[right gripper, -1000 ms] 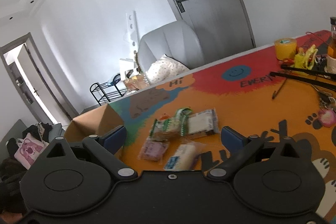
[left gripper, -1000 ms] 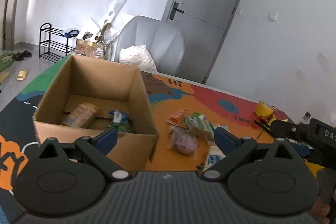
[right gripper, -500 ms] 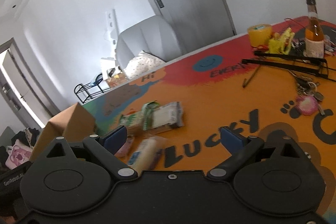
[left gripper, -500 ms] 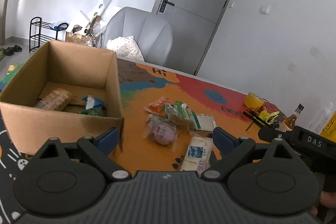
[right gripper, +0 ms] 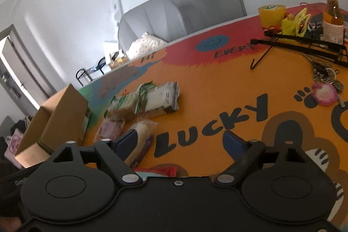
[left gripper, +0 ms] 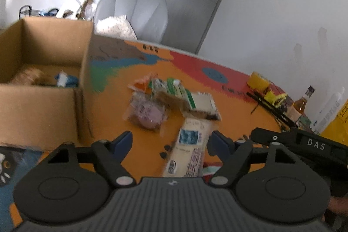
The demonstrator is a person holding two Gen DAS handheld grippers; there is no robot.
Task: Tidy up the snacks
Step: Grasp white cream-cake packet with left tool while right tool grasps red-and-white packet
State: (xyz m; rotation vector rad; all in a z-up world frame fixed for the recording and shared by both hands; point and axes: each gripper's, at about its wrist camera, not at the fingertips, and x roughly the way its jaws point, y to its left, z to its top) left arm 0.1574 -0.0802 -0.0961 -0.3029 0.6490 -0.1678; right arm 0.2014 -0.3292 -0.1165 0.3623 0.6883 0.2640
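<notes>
Now both of my grippers sit lower and closer to the snack pile than a second ago, when the cardboard box [left gripper: 43,88] filled the left wrist view; the pile has slid toward the middle of that view and the box has drifted to its left edge; the jaws of both have just been closing partway, yet neither presses on anything. My left gripper [left gripper: 171,141] is released, its blue pads straddling the long cream snack packet [left gripper: 189,149] without touching it; I judge this the approach to a pick, with that packet the likely candidate for the box. My right gripper [right gripper: 180,140] is likewise released; its left pad hangs in front of the same packet [right gripper: 143,134], nothing between the jaws but the orange table mat [right gripper: 217,90].

As for the snacks: the cream packet lies flat, long axis pointing away from me, a blue label panel on its face, motion-blurred; just beyond it a purple round snack in clear wrap [left gripper: 148,113], a green-and-white packet [left gripper: 184,97] and a small orange sachet [left gripper: 141,85] lie huddled together, touching or overlapping, beside the box's right wall. Inside the box I see a brownish packet [left gripper: 28,77] and a blue-green one [left gripper: 65,79] on the floor; so sorting is under way, with most of the pile left outside.
</notes>
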